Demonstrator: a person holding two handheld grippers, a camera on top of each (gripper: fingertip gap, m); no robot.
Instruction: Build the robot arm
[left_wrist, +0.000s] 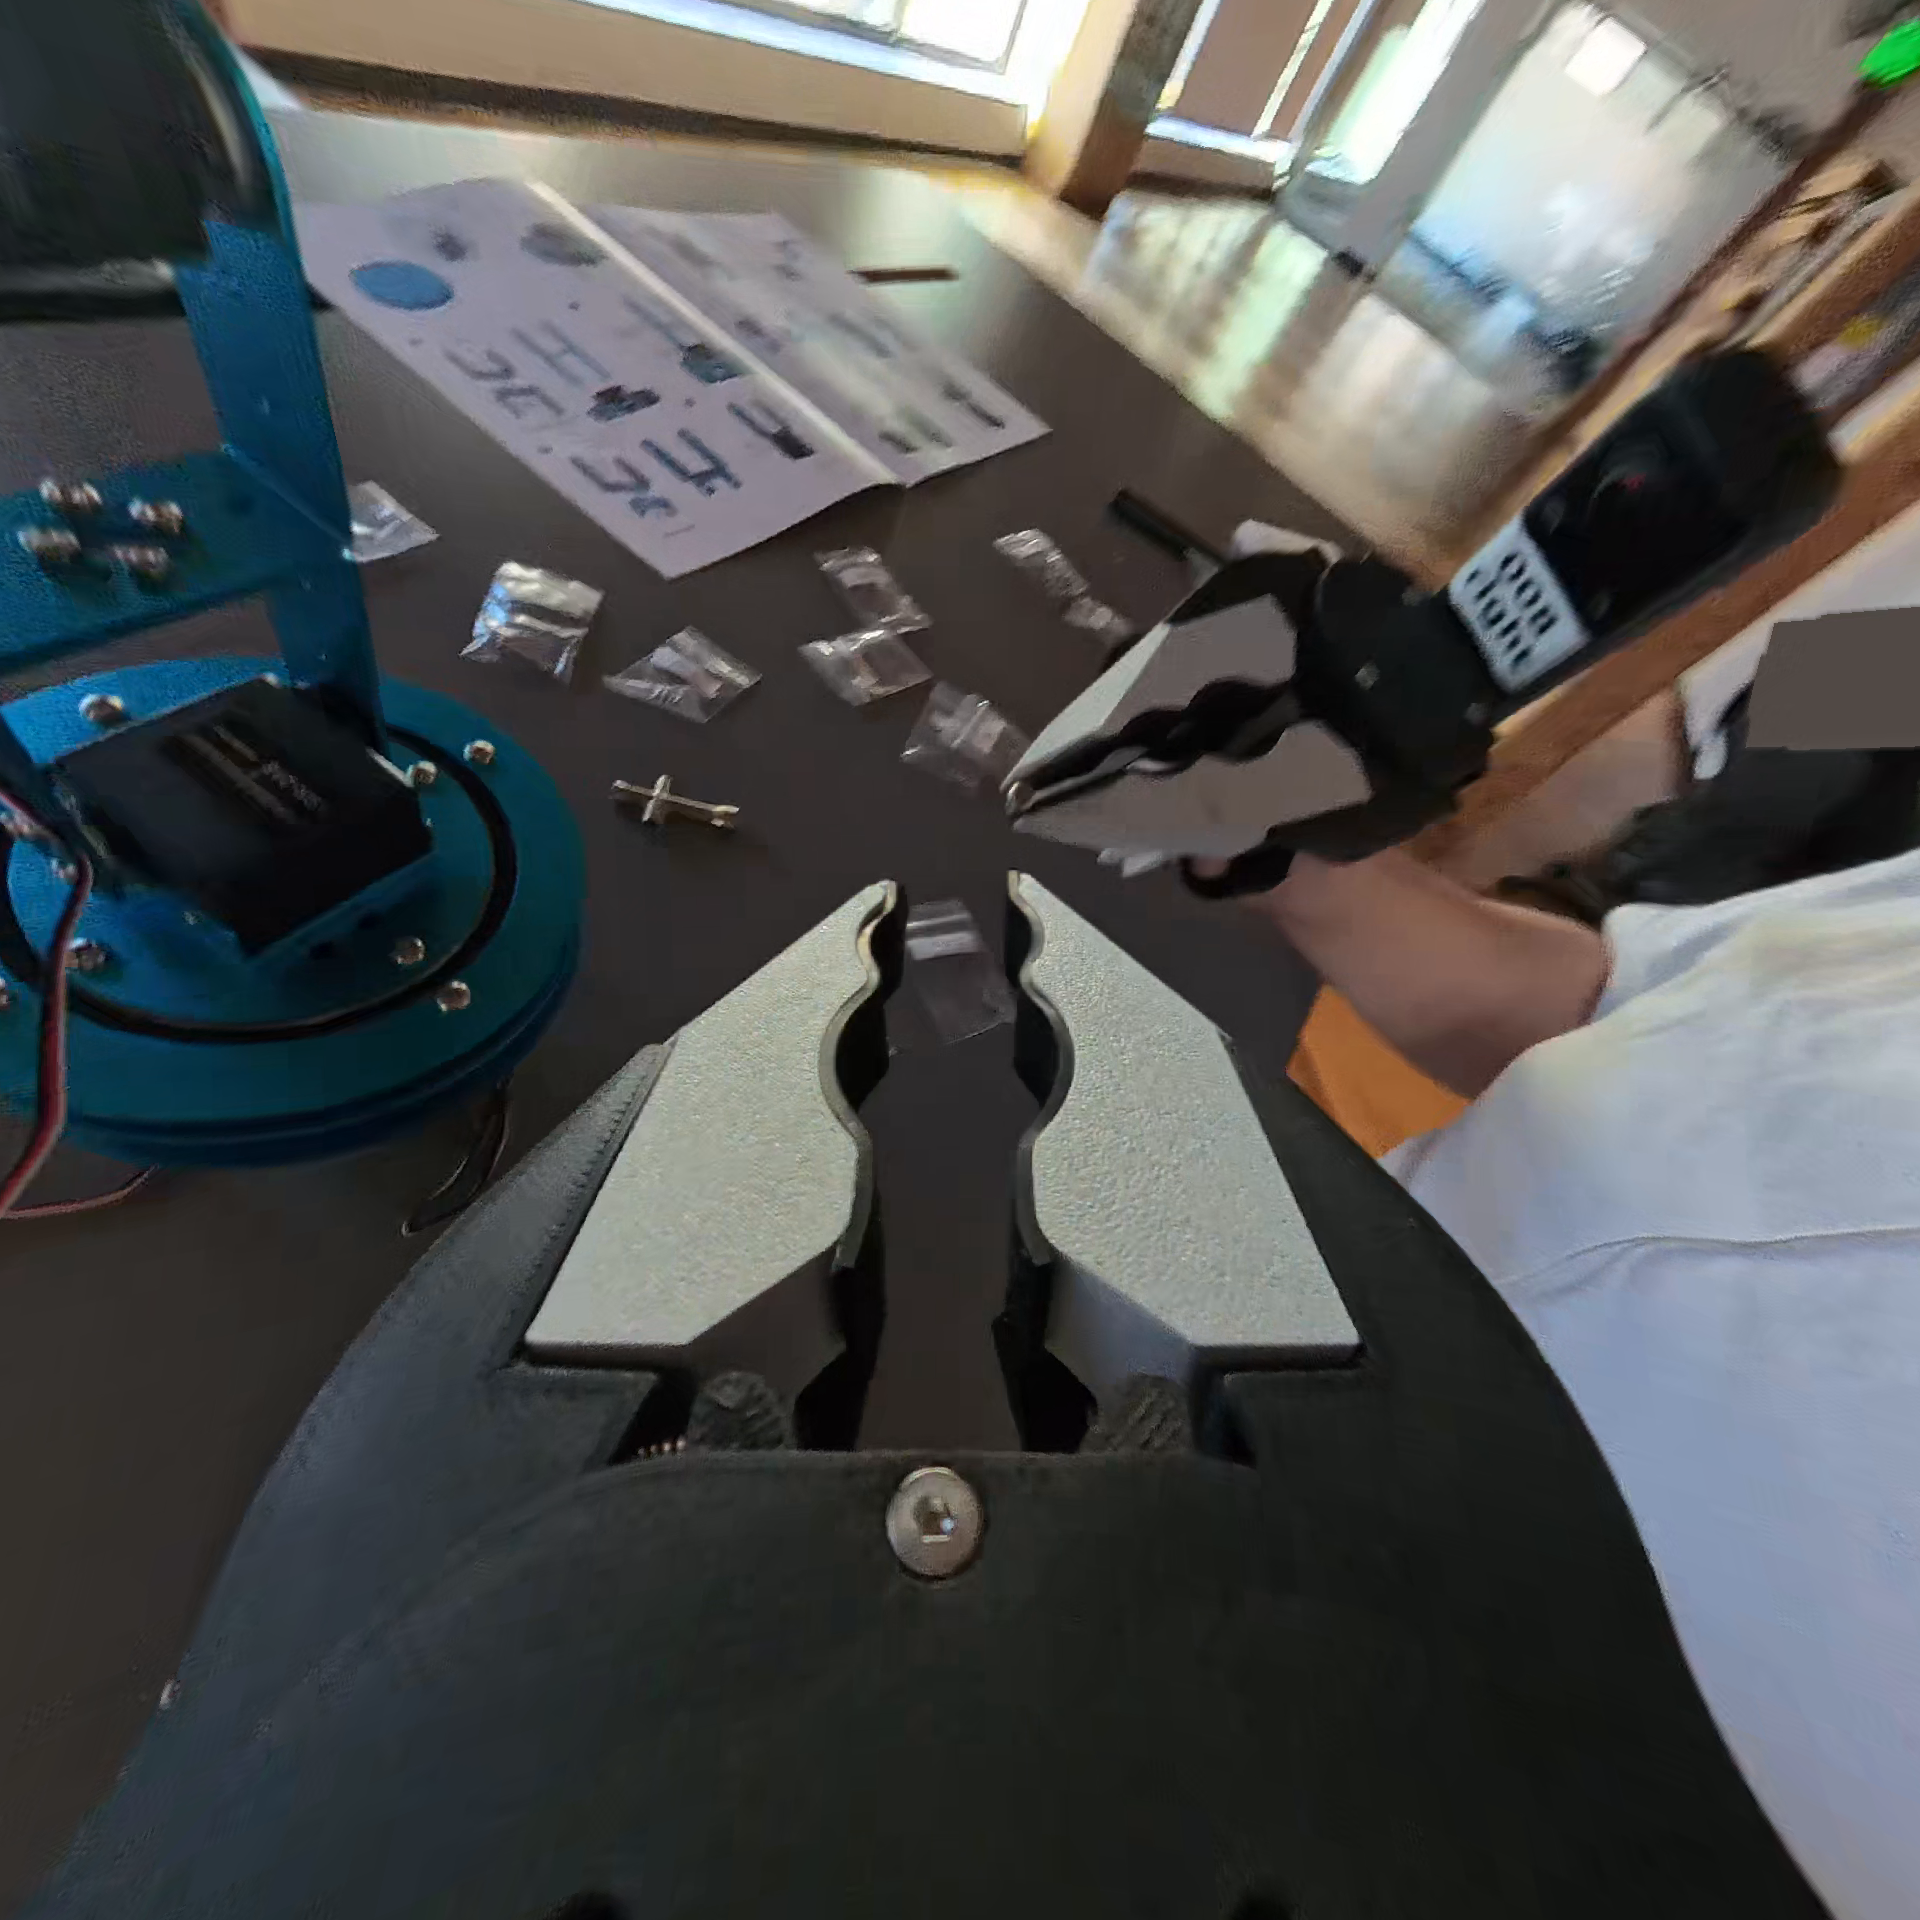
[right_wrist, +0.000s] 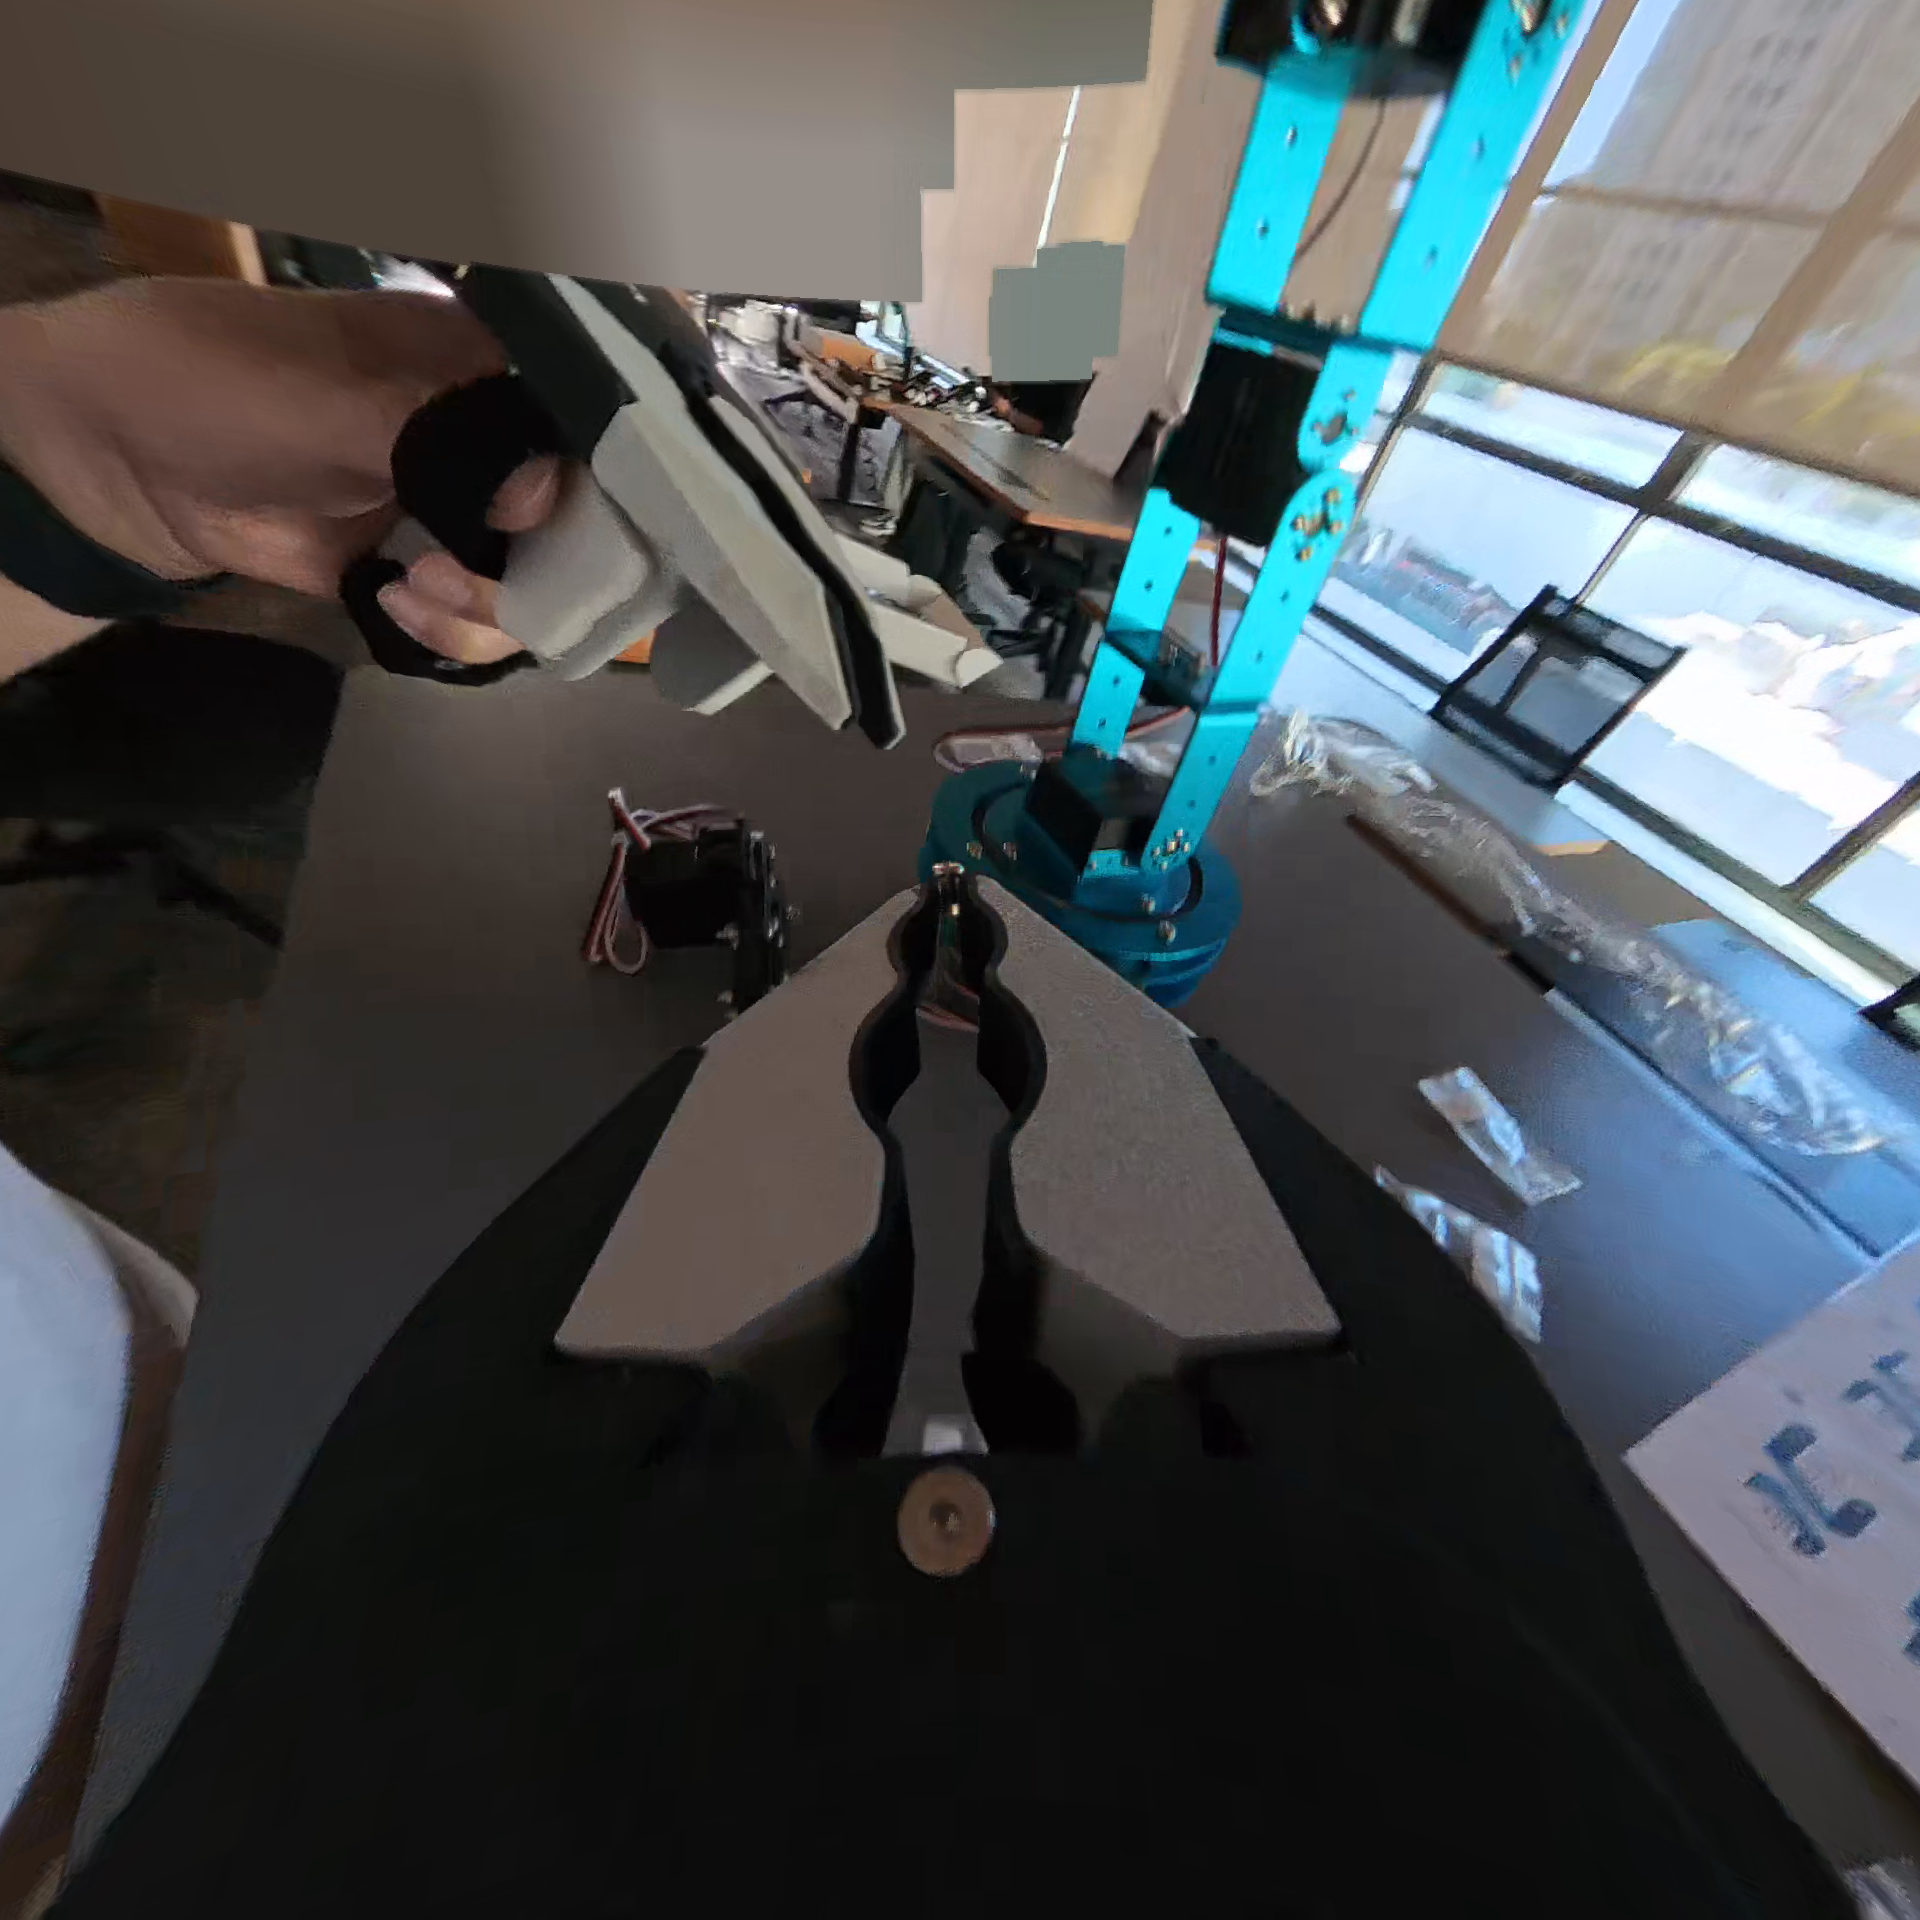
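Observation:
My left gripper (left_wrist: 951, 894) is open and empty, low over the dark table (left_wrist: 831, 1039), with a small clear plastic bag (left_wrist: 956, 977) lying between its fingertips. My right gripper (right_wrist: 948, 883) is shut on a small metal part (right_wrist: 945, 875) pinched at its very tip. In the left wrist view the right gripper (left_wrist: 1013, 805) hangs just right of and beyond my left fingertips. In the right wrist view the left gripper (right_wrist: 925, 691) shows at upper left, held by a hand. A blue metal robot arm kit (left_wrist: 281, 935) stands to the left; it also shows in the right wrist view (right_wrist: 1174, 644).
Several small clear bags (left_wrist: 681, 675) and a cross-shaped metal tool (left_wrist: 675, 805) lie ahead. A printed sheet (left_wrist: 665, 353) lies farther back. A black servo with wires (right_wrist: 707, 914) sits near the blue base. Crumpled plastic wrap (right_wrist: 1558, 883) lies along the window side. The grippers are tip to tip, or close to it.

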